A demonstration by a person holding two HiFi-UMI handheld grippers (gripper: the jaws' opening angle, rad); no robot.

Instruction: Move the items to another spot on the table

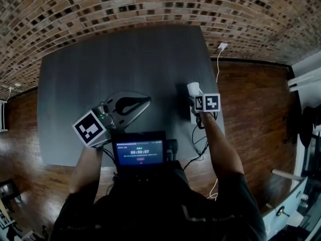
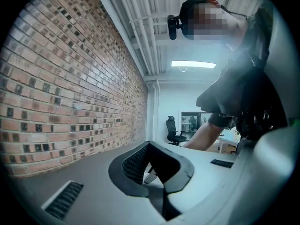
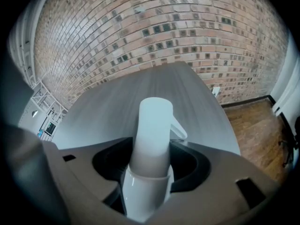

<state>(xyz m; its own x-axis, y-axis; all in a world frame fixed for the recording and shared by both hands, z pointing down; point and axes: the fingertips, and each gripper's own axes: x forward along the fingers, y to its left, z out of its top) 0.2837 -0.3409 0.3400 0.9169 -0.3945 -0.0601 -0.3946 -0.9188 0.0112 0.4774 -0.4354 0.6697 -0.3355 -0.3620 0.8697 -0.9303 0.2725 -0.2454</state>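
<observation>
Spray bottle (image 3: 154, 121) | right tool (image 3: 153, 145) clamps it, seen only in right gripper view | left tool (image 2: 149, 145) closed, empty

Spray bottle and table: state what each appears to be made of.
Spray bottle: most likely plastic, white. Its lower body is smooth and glossy with a soft highlight, and its head is duller. Table: dark grey and matte with faint lengthwise streaks, perhaps laminate or stained wood; the look leaves that open.

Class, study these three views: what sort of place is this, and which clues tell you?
Likely an indoor office or lab workspace: a brick wall, a dark table on a wooden floor, and an office chair beyond.
</observation>
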